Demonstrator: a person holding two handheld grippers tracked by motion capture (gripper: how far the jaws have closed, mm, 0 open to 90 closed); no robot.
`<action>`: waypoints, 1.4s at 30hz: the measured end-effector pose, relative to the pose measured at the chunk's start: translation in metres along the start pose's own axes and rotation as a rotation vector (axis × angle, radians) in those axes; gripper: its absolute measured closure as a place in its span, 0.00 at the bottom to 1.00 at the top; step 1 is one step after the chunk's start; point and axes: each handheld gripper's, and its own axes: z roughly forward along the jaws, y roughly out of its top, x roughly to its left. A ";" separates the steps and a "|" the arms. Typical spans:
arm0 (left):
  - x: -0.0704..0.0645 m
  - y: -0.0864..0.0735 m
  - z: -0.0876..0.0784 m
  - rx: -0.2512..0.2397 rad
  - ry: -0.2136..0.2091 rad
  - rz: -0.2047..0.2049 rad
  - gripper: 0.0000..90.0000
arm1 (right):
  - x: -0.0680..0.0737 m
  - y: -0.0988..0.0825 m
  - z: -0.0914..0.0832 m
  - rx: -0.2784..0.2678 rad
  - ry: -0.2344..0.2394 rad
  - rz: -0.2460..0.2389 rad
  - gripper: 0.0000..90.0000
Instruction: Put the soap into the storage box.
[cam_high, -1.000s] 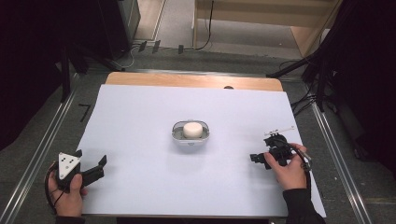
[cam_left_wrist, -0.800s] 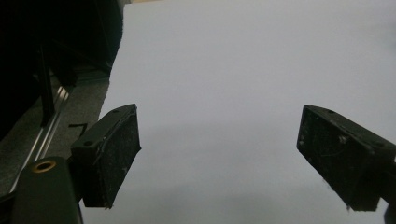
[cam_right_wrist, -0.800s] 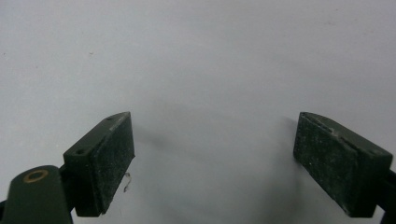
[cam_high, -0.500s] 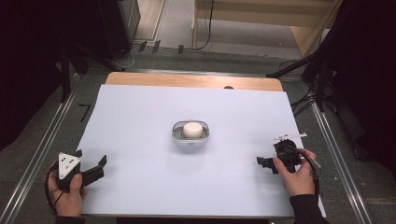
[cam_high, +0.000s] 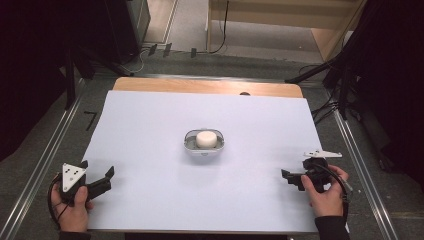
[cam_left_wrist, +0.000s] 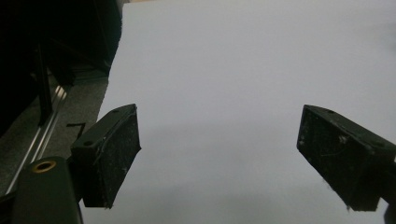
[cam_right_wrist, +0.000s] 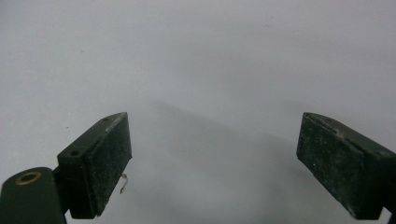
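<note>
A small metal dish sits in the middle of the white table sheet, holding a round white puck-like object. My left gripper rests at the near left corner in a hand, open with nothing between its jaws. In the left gripper view its gripper faces bare sheet. My right gripper lies at the near right in the other hand, jaws pointing left, open and empty. The right gripper view shows its gripper spread wide over plain white surface.
A wooden table edge shows beyond the sheet. Metal rails run along both sides of the table. Cables and dark stands lie on the floor at the back right.
The right hand and its gripper have drawn back toward the near edge and slightly right. The left gripper has stayed in place.
</note>
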 end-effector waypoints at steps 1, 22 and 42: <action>0.000 0.000 0.000 0.000 0.000 0.000 0.15 | 0.000 -0.002 -0.001 -0.006 -0.004 -0.002 0.12; 0.000 0.000 0.000 0.001 0.001 0.000 0.15 | -0.020 -0.032 -0.014 -0.136 0.018 -0.001 0.12; 0.000 0.000 0.000 0.001 0.001 -0.001 0.15 | -0.039 -0.052 -0.029 -0.203 0.040 0.030 0.14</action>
